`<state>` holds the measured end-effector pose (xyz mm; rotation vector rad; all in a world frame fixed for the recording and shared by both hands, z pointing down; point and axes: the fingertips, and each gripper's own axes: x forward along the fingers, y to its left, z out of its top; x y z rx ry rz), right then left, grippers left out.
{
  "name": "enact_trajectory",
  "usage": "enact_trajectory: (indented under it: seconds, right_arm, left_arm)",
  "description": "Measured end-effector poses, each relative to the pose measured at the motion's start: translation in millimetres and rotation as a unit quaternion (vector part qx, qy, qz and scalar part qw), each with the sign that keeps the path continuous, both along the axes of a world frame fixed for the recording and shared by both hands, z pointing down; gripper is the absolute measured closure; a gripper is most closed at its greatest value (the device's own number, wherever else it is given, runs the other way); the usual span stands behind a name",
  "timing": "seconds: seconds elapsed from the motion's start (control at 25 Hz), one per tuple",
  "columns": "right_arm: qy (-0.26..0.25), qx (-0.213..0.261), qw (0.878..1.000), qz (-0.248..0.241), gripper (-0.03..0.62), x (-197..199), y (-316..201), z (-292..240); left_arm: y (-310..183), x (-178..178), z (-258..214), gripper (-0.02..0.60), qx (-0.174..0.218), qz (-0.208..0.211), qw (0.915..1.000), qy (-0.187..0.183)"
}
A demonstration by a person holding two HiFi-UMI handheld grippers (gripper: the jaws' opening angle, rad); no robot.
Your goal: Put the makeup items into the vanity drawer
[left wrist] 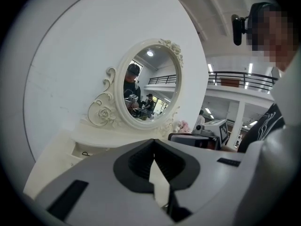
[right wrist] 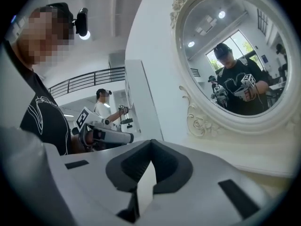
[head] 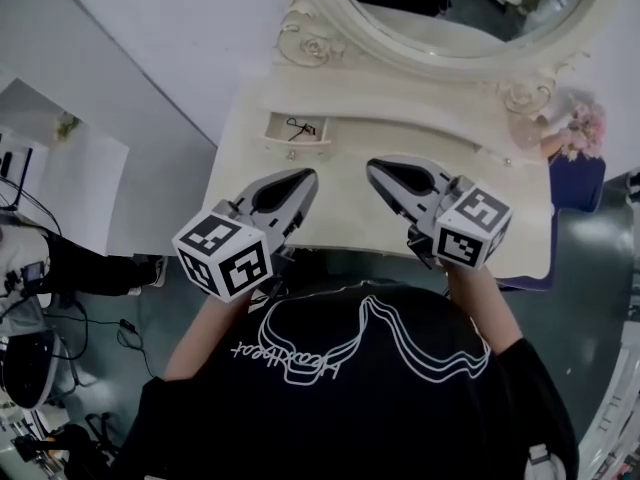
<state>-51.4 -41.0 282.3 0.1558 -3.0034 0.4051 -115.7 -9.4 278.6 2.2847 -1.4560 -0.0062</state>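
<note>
A small cream drawer (head: pixel 296 131) stands open at the left of the white vanity top (head: pixel 400 118); a thin black looped item (head: pixel 300 126) lies in it. My left gripper (head: pixel 305 178) hovers over the vanity's front edge, just below the drawer, its jaws together with nothing between them (left wrist: pixel 153 142). My right gripper (head: pixel 378 168) hangs beside it at the middle of the front edge, jaws also together and empty (right wrist: pixel 151 142). No makeup item is held. The drawer (left wrist: pixel 81 149) shows low left in the left gripper view.
An oval mirror (head: pixel 460 8) in a carved frame rises at the back of the vanity. Pink flowers (head: pixel 585 126) and a small pinkish item (head: pixel 552 144) sit at the right end. A blue object (head: pixel 575 183) stands right of the vanity. A person (head: pixel 60 258) sits at far left.
</note>
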Motion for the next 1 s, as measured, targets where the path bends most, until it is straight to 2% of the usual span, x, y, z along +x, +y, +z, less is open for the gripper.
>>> enact_trajectory:
  seconds: [0.24, 1.0]
  right_arm:
    - [0.006, 0.012, 1.0, 0.012, 0.589, 11, -1, -4]
    - [0.0, 0.023, 1.0, 0.019, 0.589, 39, -3, -5]
  left_arm:
    - [0, 13, -11, 0.575, 0.013, 0.011, 0.9998, -0.007]
    - [-6, 49, -15, 0.575, 0.015, 0.029, 0.9991, -0.027]
